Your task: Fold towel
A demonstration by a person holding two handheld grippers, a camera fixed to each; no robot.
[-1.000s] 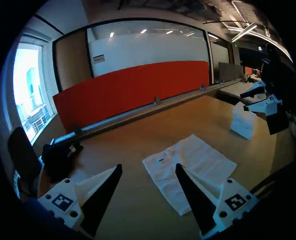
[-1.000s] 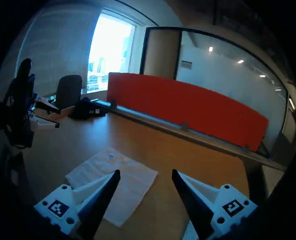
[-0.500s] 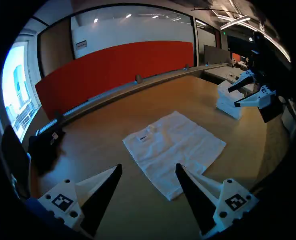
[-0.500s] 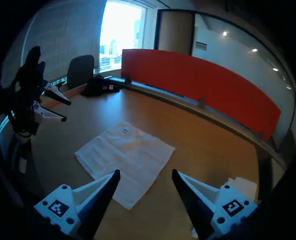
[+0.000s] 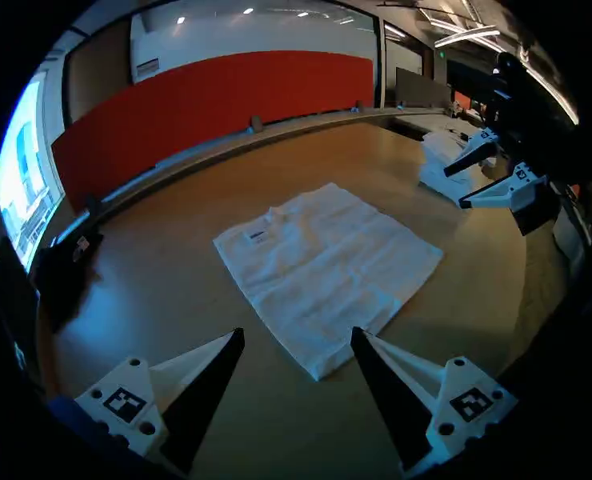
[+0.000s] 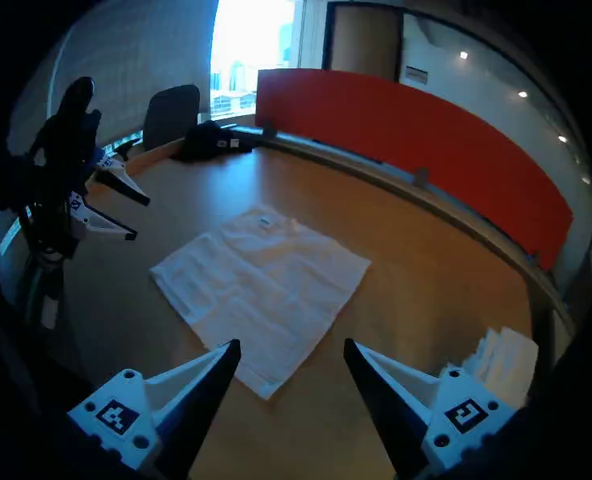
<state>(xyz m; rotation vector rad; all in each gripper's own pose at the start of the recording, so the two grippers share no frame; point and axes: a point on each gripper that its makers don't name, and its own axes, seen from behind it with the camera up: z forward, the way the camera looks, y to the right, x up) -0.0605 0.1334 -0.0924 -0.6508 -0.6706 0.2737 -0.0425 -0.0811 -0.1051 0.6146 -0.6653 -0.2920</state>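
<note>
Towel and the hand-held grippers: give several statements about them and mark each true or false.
1. The towel lies spread flat on the desk. True.
2. The left hand-held gripper is shut on the towel's corner. False: it is open and holds nothing.
3. A stack of folded white cloths sits on the desk, apart from the towel. True.
4. The partition behind the desk is blue. False: it is orange-red.
5. The right hand-held gripper is open. True.

Nothing is coming through legibly. A small tag (image 5: 256, 236) on the towel (image 5: 328, 264) and a wall sign (image 5: 146, 68) are showing only as blurs; square coded markers (image 5: 126, 404) are carrying no letters.
</note>
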